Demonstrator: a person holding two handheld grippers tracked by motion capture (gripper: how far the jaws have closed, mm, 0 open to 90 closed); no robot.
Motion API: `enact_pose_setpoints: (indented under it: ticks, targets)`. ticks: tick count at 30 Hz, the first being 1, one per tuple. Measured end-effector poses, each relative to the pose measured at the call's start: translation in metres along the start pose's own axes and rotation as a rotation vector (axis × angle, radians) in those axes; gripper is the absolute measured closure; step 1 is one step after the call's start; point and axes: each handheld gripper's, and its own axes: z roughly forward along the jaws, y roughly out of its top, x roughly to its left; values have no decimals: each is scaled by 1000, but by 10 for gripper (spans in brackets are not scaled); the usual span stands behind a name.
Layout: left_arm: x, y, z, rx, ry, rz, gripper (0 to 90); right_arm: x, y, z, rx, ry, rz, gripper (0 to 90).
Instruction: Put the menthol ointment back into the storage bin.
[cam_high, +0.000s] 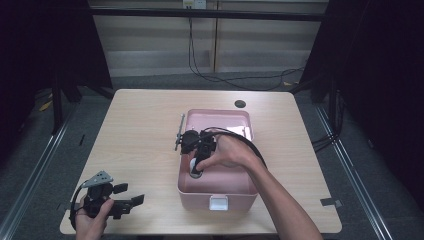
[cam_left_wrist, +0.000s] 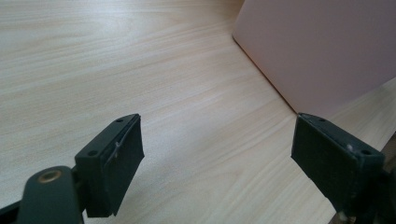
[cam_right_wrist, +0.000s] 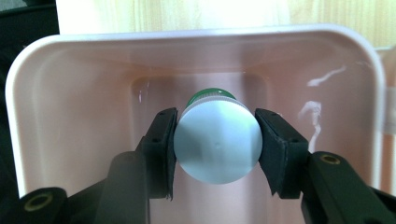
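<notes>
A pink bin (cam_high: 200, 196) stands on the wooden table (cam_high: 135, 130), right of centre. My right gripper (cam_high: 196, 169) reaches down into the bin and is shut on a white bottle (cam_right_wrist: 217, 142) with a green cap (cam_right_wrist: 210, 92). In the right gripper view both pads press on the bottle's sides, and its round white base faces the camera over the bin floor (cam_right_wrist: 93, 107). My left gripper (cam_high: 131, 194) rests at the table's front left corner, held by a hand. It is open, and in the left gripper view its jaws (cam_left_wrist: 217, 140) stand wide with nothing between them.
The bin's outer wall (cam_left_wrist: 317, 46) lies just ahead and right of the left gripper. A white latch (cam_high: 218, 202) sits on the bin's front. Something white (cam_high: 240, 131) lies in the bin's far right corner. A black round hole (cam_high: 240, 104) marks the table's back.
</notes>
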Motion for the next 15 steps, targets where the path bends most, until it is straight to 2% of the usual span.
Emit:
enact_pose_setpoints:
  ticks: [8, 15]
  targets:
    - [0, 0, 0, 0, -4, -4, 167, 2, 8, 12, 38, 4, -15, 515]
    - [0, 0, 0, 0, -2, -4, 171, 3, 12, 20, 48, 13, -12, 515]
